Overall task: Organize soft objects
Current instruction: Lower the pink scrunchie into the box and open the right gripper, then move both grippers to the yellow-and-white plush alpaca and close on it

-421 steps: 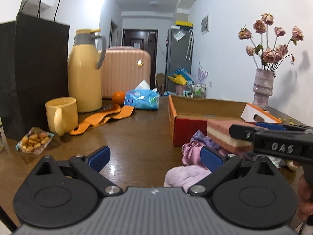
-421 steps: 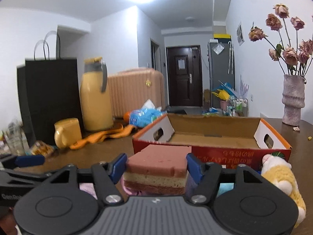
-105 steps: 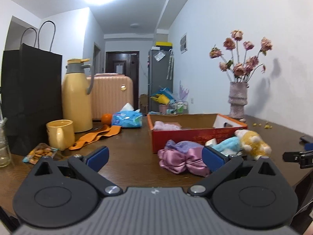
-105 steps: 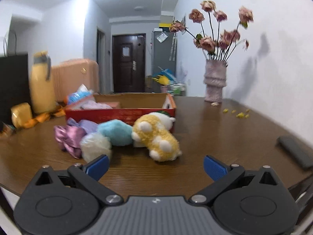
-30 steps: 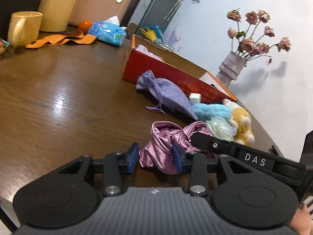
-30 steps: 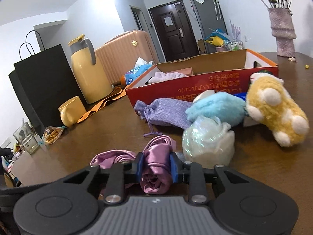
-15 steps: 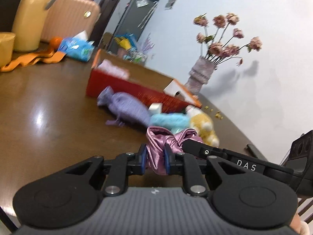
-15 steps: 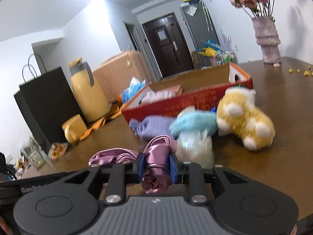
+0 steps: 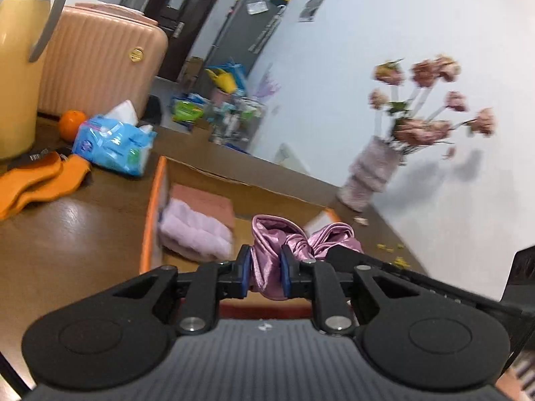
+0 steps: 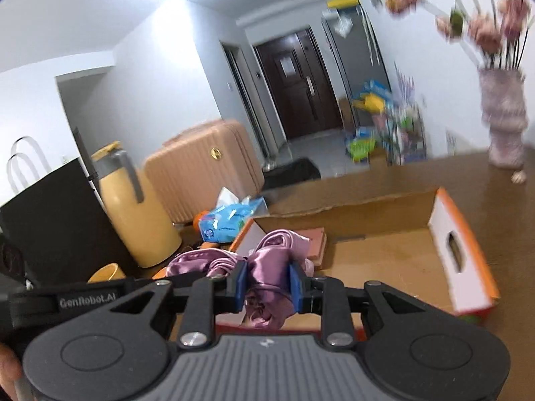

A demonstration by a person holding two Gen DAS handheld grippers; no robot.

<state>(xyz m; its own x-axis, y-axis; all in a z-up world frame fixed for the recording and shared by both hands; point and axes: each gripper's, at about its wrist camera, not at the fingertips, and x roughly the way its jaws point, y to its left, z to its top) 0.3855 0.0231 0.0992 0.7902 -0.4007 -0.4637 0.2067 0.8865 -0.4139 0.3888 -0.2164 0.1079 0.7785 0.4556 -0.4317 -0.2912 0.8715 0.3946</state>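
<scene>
On the left, your left tool [image 9: 265, 274] was pinched narrow on one end of the satin cloth [image 9: 267, 250], blue pads pressing the fabric from both sides. Your right tool [image 10: 267, 282] gripped the other end of the same cloth [image 10: 271, 267] just as tightly. You carried it between both tools above the near part of the open box [image 9: 147, 234], clear of the desk [image 9: 67, 234].

The step in hand looked like the carry-over: the cloth was raised and brought over the box [image 10: 451, 234] but not yet released. Inside, at the left end, lay a lilac towel [image 9: 194, 230] and a pink sponge [image 9: 204, 200]; the rest of the floor was bare cardboard. Your next move probably called for lowering both ends together onto that bare part, beside the towel, then opening both tools so the slippery fabric dropped in without trailing over the front wall.

As for writing, the side of your left tool, seen from the right wrist, read "GenRobot.AI". The print on the blue tissue pack [image 10: 230, 220] was too blurred to read.
</scene>
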